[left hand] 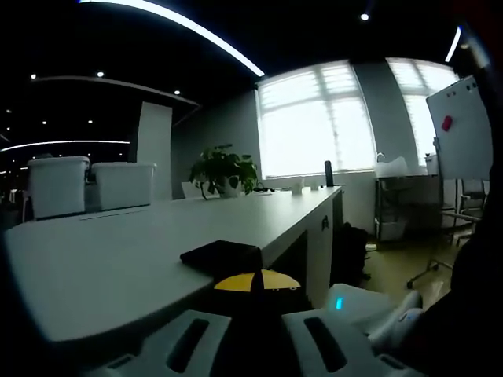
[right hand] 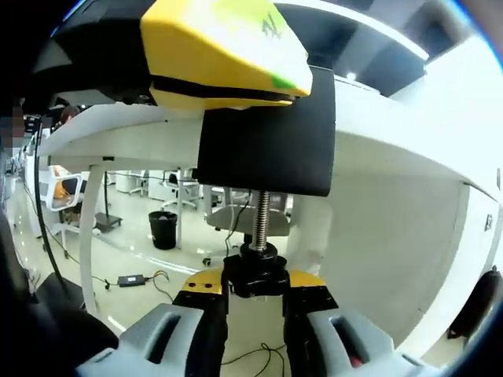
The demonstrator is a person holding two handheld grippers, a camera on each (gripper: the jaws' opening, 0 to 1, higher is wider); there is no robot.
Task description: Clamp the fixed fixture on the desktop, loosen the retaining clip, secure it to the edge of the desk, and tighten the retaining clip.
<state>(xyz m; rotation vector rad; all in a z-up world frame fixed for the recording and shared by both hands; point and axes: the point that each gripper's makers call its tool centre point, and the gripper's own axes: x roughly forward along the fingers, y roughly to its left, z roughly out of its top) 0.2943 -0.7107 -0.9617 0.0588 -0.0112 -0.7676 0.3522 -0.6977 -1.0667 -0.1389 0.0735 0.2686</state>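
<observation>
The fixture is a clamp with a yellow body (right hand: 220, 47) and black plates. It sits over the edge of the white desk (left hand: 102, 259). In the left gripper view its black top pad (left hand: 222, 255) lies on the desktop and a yellow part (left hand: 259, 281) shows just past my left gripper (left hand: 255, 338), which is shut on the dark body. From below, the lower black plate (right hand: 267, 141) hangs under the desk edge (right hand: 377, 149) on a threaded screw (right hand: 259, 212). My right gripper (right hand: 255, 292) is shut on the screw's black knob (right hand: 255, 271).
Two white bins (left hand: 59, 184) and a potted plant (left hand: 224, 169) stand far back on the desk. A whiteboard (left hand: 464, 129) and a cart (left hand: 401, 200) are at the right. Under the desk are a desk leg (right hand: 90, 228), a black waste bin (right hand: 163, 229) and floor cables.
</observation>
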